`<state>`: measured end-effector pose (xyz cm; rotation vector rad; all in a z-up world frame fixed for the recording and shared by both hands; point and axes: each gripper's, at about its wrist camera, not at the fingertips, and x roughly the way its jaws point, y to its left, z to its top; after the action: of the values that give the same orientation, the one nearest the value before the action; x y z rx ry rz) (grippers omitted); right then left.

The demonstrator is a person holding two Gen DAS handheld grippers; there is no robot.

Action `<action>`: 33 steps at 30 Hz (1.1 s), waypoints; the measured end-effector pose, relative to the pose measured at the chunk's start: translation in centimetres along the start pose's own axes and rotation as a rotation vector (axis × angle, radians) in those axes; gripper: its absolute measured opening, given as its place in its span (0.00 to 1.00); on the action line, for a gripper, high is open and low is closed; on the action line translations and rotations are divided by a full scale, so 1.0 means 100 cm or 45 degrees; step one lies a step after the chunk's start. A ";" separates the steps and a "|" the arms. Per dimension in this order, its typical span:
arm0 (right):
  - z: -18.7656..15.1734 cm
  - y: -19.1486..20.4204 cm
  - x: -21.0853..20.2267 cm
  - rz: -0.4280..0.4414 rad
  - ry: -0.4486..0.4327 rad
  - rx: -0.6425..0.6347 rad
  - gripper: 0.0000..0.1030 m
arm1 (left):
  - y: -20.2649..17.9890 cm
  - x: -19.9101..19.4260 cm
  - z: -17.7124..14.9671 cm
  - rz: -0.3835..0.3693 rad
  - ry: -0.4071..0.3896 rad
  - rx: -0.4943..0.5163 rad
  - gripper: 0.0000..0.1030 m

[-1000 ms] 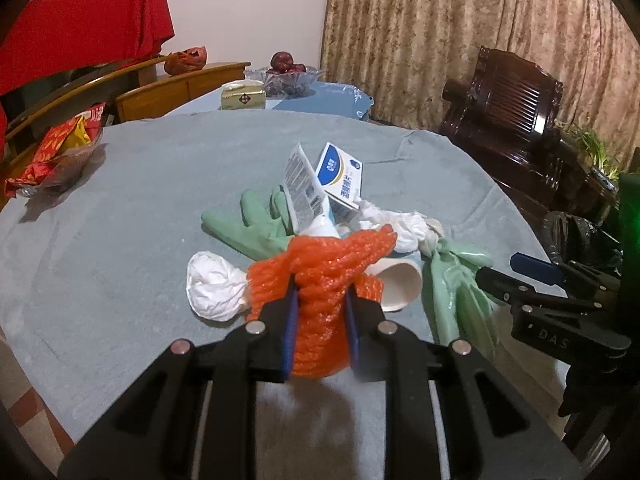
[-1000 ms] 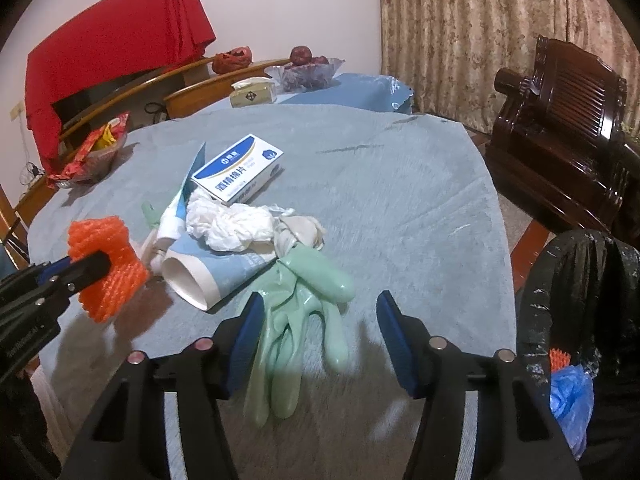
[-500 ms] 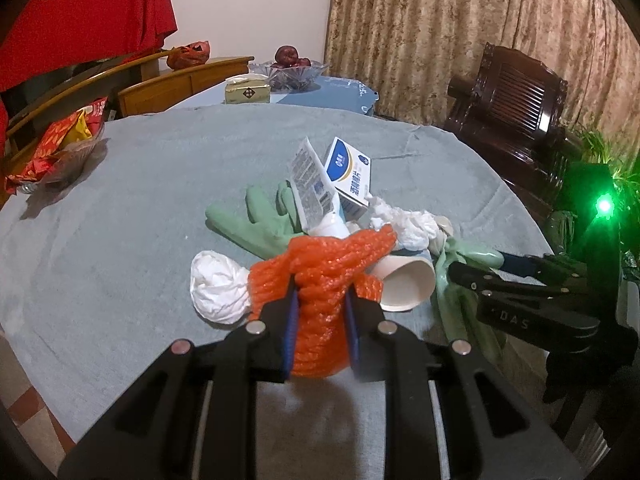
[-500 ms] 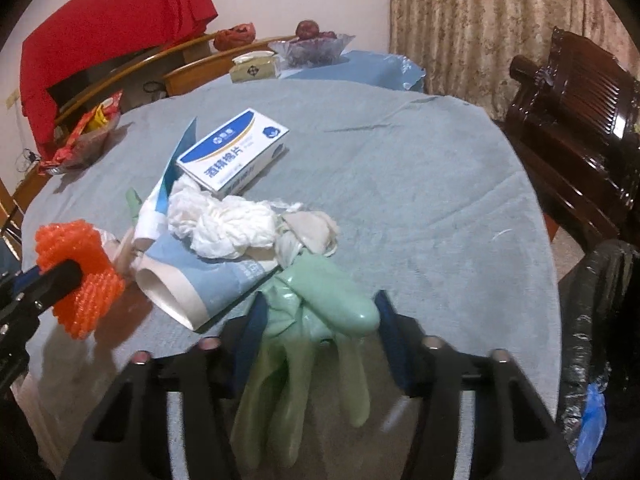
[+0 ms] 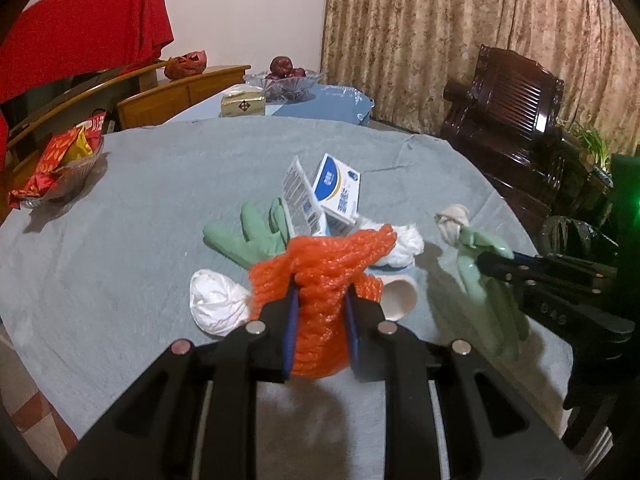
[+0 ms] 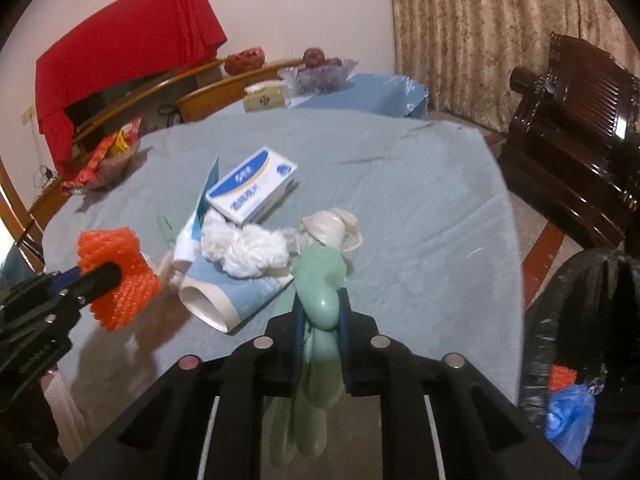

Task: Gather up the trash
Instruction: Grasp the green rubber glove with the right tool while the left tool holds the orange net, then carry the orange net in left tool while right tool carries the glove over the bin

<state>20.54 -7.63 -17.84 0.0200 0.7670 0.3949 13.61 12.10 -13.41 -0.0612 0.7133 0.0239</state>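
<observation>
My left gripper (image 5: 319, 322) is shut on an orange foam net (image 5: 324, 268), held just above the grey tablecloth; it also shows in the right wrist view (image 6: 114, 276). My right gripper (image 6: 320, 332) is shut on a pale green rubber glove (image 6: 320, 280) and has it lifted, a beige wad hanging on its top; the glove also shows in the left wrist view (image 5: 480, 276). On the cloth lie a second green glove (image 5: 248, 236), a white tissue ball (image 5: 216, 304), a paper cup (image 6: 216, 300), white crumpled tissue (image 6: 248, 248) and a blue-white box (image 6: 252, 186).
A black trash bag (image 6: 580, 340) with blue and orange trash inside stands at the table's right edge. A bowl of red snack packets (image 5: 60, 160) sits at far left. A dark wooden chair (image 5: 516, 120) stands on the right. A fruit bowl (image 5: 284, 80) sits behind.
My right gripper moved forward over the green glove, shut on it and lifted it off the cloth. My left gripper kept holding the orange net nearly still.
</observation>
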 end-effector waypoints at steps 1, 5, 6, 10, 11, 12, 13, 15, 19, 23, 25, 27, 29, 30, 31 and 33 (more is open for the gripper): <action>0.002 -0.001 -0.005 0.001 -0.009 0.004 0.15 | -0.002 -0.002 0.001 -0.005 -0.005 0.000 0.19; 0.011 -0.006 -0.027 -0.015 -0.061 0.008 0.15 | -0.011 -0.008 0.010 -0.019 -0.022 0.012 0.19; 0.013 -0.006 -0.031 -0.018 -0.068 0.009 0.15 | -0.015 -0.010 0.013 -0.026 -0.027 0.015 0.19; 0.019 -0.010 -0.048 -0.035 -0.097 0.020 0.15 | -0.024 -0.015 0.022 -0.051 -0.030 0.020 0.19; 0.021 -0.012 -0.052 -0.041 -0.104 0.021 0.15 | -0.026 -0.017 0.024 -0.055 -0.030 0.019 0.19; 0.022 -0.014 -0.056 -0.045 -0.108 0.021 0.15 | -0.029 -0.018 0.026 -0.060 -0.030 0.018 0.19; 0.024 -0.015 -0.061 -0.052 -0.115 0.021 0.15 | -0.031 -0.020 0.028 -0.066 -0.033 0.017 0.19; 0.025 -0.018 -0.070 -0.061 -0.128 0.022 0.15 | -0.036 -0.022 0.031 -0.075 -0.039 0.021 0.19; 0.026 -0.026 -0.088 -0.081 -0.155 0.034 0.15 | -0.049 -0.029 0.037 -0.097 -0.057 0.043 0.19; 0.025 -0.034 -0.107 -0.103 -0.182 0.045 0.15 | -0.063 -0.035 0.041 -0.131 -0.070 0.057 0.19; 0.024 -0.039 -0.116 -0.117 -0.193 0.052 0.15 | -0.070 -0.037 0.043 -0.146 -0.074 0.065 0.19; 0.022 -0.043 -0.123 -0.129 -0.204 0.059 0.15 | -0.080 -0.040 0.046 -0.165 -0.082 0.079 0.19; 0.021 -0.049 -0.132 -0.146 -0.213 0.067 0.15 | -0.088 -0.042 0.047 -0.183 -0.086 0.091 0.19; 0.020 -0.052 -0.136 -0.154 -0.218 0.070 0.15 | -0.094 -0.043 0.048 -0.198 -0.087 0.098 0.19; 0.020 -0.054 -0.139 -0.164 -0.223 0.074 0.15 | -0.099 -0.044 0.048 -0.206 -0.088 0.103 0.19; 0.018 -0.061 -0.147 -0.185 -0.231 0.087 0.15 | -0.109 -0.046 0.049 -0.225 -0.091 0.119 0.19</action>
<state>14.24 -18.30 -7.65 0.0634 0.5982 0.2252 13.81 1.51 -6.17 -0.0336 0.6346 -0.1758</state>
